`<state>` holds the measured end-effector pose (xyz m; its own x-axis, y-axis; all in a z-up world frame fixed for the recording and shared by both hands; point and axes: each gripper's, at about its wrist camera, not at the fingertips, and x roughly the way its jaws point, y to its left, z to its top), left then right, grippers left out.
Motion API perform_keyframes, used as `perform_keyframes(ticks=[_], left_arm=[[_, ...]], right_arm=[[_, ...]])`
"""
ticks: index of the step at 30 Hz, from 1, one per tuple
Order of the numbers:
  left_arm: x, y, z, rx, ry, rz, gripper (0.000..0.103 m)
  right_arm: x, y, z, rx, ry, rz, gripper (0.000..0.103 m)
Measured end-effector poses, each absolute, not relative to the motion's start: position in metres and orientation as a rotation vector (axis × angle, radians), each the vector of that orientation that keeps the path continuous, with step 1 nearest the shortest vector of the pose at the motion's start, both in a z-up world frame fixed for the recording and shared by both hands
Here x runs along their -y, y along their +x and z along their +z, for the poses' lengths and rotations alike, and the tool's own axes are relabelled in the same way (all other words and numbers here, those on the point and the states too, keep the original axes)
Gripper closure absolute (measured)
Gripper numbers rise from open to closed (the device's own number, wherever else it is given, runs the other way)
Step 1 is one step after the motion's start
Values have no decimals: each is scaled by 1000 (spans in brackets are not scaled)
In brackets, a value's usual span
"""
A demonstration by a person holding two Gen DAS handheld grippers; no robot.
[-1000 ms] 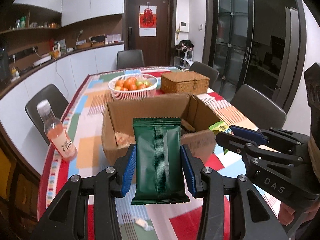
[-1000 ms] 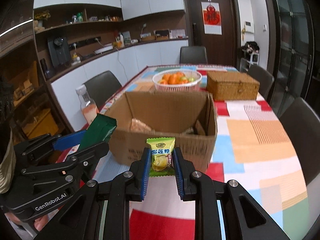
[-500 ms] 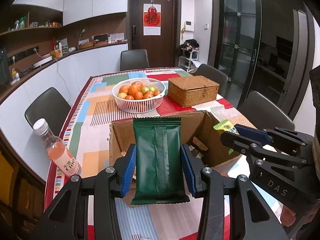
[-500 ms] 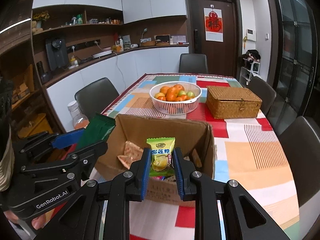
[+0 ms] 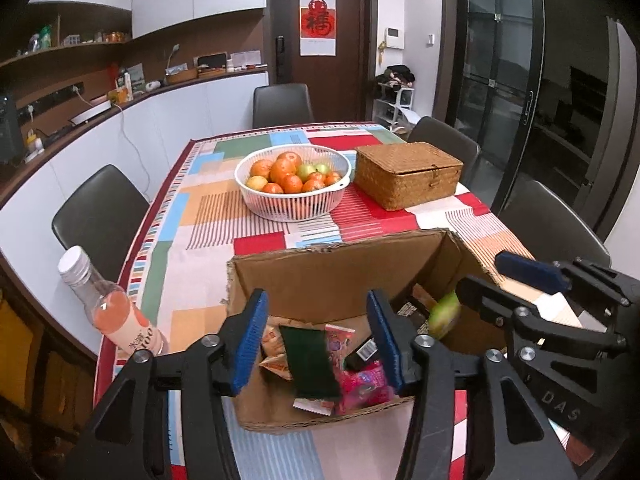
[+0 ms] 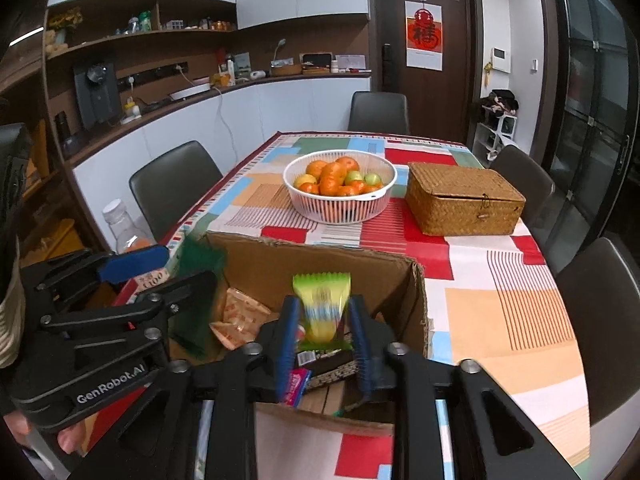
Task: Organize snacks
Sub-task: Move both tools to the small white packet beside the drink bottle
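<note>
a home dining room that opens onto a kitchen counter. a long table (image 5: 208, 216) under a bright patchwork cloth holds a white basket of oranges (image 5: 293, 188), a woven lidded box (image 5: 408, 174) and, at the near end, a cardboard box of snacks (image 5: 340, 320). dark padded chairs (image 6: 172, 188) stand around it. along the left wall run white cabinets (image 6: 248, 116) with a counter, sockets and shelves of small jars. at the far end a dark door (image 5: 320, 52) carries a red paper hanging (image 5: 318, 22).
</note>
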<state>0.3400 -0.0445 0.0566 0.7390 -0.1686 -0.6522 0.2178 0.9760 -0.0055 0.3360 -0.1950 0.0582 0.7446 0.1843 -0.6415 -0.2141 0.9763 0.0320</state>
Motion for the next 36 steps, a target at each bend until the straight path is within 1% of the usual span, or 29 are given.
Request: perform_keyframes(ticks=[1, 4, 5, 6, 7, 9, 12, 14, 18, 20, 28, 36], left_arm=[[41, 335, 57, -699, 72, -205, 46], [34, 320, 56, -677, 83, -175, 43], [30, 312, 56, -665, 87, -161, 39], [26, 306, 55, -660, 91, -150, 38], [23, 300, 55, -656, 93, -141, 36], [15, 289, 54, -655, 94, -125, 34], [1, 270, 49, -654, 81, -95, 31], [-11, 257, 44, -659, 72, -81, 27], [-26, 237, 31, -679, 80, -51, 26], [-33, 227, 22, -697, 74, -35, 22], [-63, 196, -15, -780, 43, 32, 22], [-82, 185, -48, -851, 39, 94, 22]], right_arm=[[195, 334, 59, -688, -48, 211, 60], [193, 326, 58, -679, -59, 211, 60], [192, 323, 57, -676, -60, 217, 60], [190, 319, 57, -672, -61, 223, 59], [188, 314, 56, -666, -62, 226, 55], [184, 304, 54, -656, -68, 237, 53], [172, 288, 48, -657, -83, 272, 53], [165, 281, 43, -658, -99, 294, 53], [145, 265, 29, -681, -141, 345, 53], [136, 260, 20, -701, -148, 367, 52], [107, 246, -21, -828, -178, 449, 52], [85, 234, -58, -924, -242, 505, 52]])
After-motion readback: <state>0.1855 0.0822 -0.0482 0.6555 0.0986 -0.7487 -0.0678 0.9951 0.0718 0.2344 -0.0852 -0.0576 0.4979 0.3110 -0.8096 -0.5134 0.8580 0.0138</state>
